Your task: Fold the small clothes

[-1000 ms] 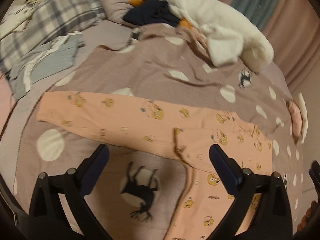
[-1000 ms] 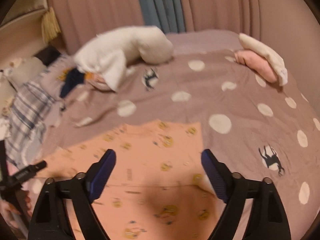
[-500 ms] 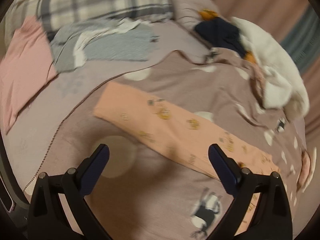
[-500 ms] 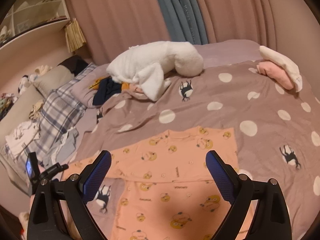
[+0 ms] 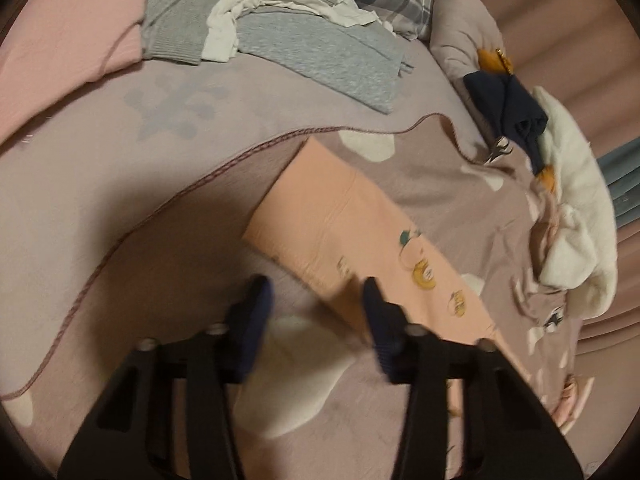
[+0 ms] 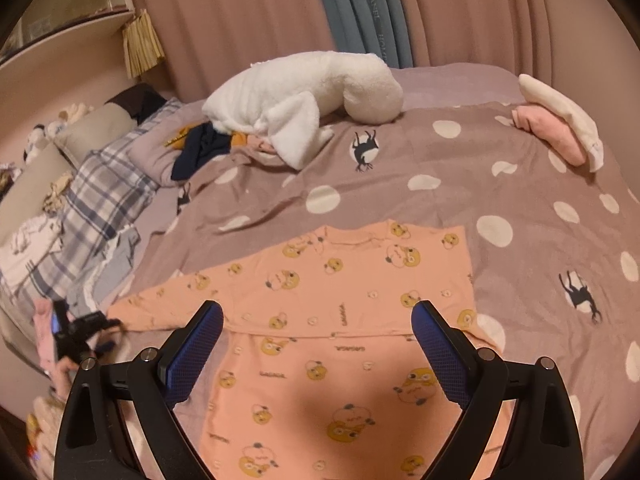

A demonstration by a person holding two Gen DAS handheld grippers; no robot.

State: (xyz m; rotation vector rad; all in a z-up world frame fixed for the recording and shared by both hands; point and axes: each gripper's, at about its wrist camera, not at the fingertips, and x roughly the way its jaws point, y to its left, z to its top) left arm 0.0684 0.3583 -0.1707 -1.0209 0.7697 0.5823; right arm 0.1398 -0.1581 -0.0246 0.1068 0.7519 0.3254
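A peach long-sleeved top with yellow cartoon prints (image 6: 340, 300) lies flat on the dotted mauve bedspread (image 6: 460, 184). One sleeve (image 5: 320, 208) stretches out to the left. My left gripper (image 5: 316, 300) hangs low over that sleeve near its cuff, jaws closing. The sleeve's near edge lies just inside the right finger (image 5: 380, 320), and the pads do not press on it. In the right wrist view the left gripper (image 6: 80, 332) shows at the sleeve's end. My right gripper (image 6: 316, 320) stands open above the top's body, with nothing between its fingers.
A white plush (image 6: 304, 96) and a dark navy garment (image 5: 508, 108) lie at the head of the bed. Grey and white clothes (image 5: 312, 44) pile beside a plaid pillow (image 6: 104, 200). Folded pink and white pieces (image 6: 548, 132) rest at the far right edge.
My left gripper has slid left along the sleeve toward the cuff, dropped lower and rolled, and its jaws have narrowed a lot. The right gripper has shifted a little and stays wide.
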